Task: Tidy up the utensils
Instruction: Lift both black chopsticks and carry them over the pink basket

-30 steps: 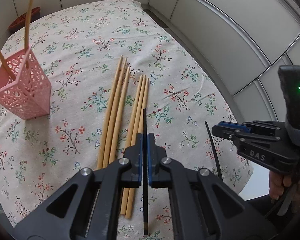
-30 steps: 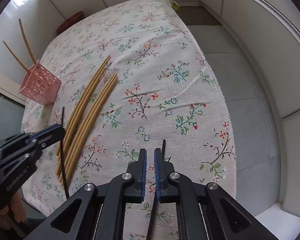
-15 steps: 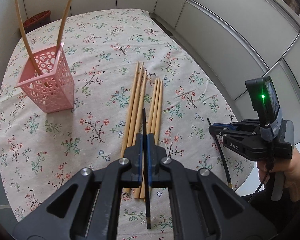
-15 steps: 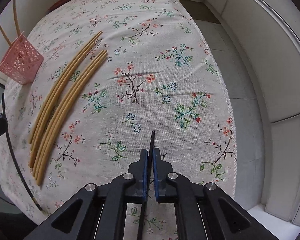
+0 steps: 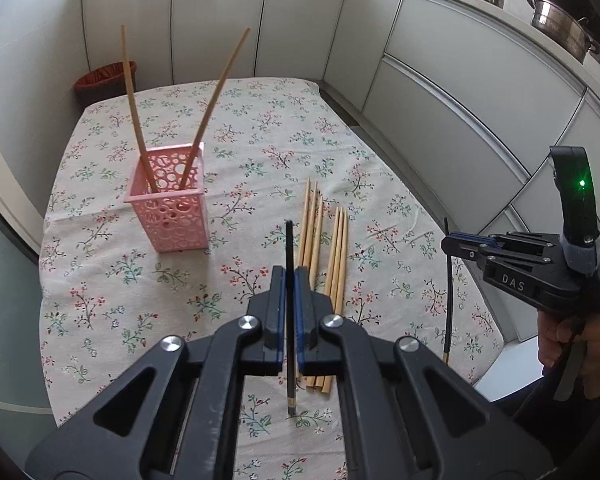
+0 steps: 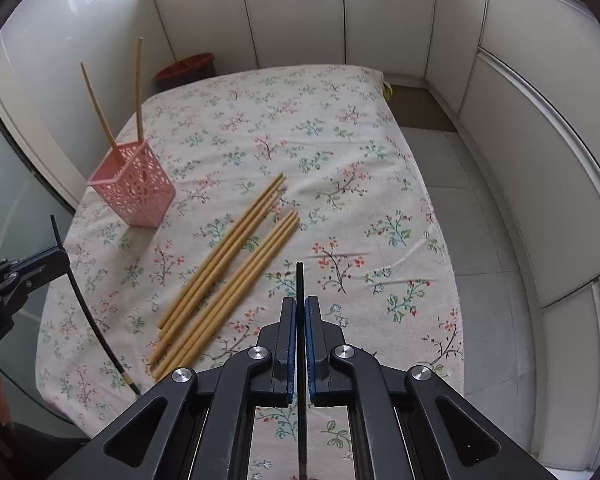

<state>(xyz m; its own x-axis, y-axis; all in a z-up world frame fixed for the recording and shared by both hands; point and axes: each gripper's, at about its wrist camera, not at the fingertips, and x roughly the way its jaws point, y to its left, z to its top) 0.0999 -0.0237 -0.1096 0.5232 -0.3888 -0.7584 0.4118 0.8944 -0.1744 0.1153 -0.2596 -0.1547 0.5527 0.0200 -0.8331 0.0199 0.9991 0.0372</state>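
My left gripper [image 5: 288, 280] is shut on a black chopstick [image 5: 289, 248], held above the near edge of the floral tablecloth. My right gripper [image 6: 299, 312] is shut on a second black chopstick [image 6: 299, 280]; it shows at the right of the left wrist view [image 5: 448, 245]. The left gripper shows at the left of the right wrist view [image 6: 60, 254]. A pink perforated holder [image 5: 172, 204] stands left of centre with two wooden chopsticks [image 5: 212, 96] leaning in it, also in the right wrist view [image 6: 134, 188]. Several wooden chopsticks [image 5: 324, 248] lie on the cloth, also seen from the right wrist [image 6: 228, 264].
The table [image 5: 100, 280] is covered by a floral cloth. A red-brown bin [image 5: 104, 80] stands beyond its far left corner. White cabinet fronts [image 5: 440, 80] run along the back and right, with metal pots [image 5: 560, 28] on the counter above. The floor [image 6: 480, 208] lies right of the table.
Both grippers have lifted and tilted up with their black chopsticks, so the holder and far cabinets have come into fuller view. The wooden chopsticks on the cloth have not moved.
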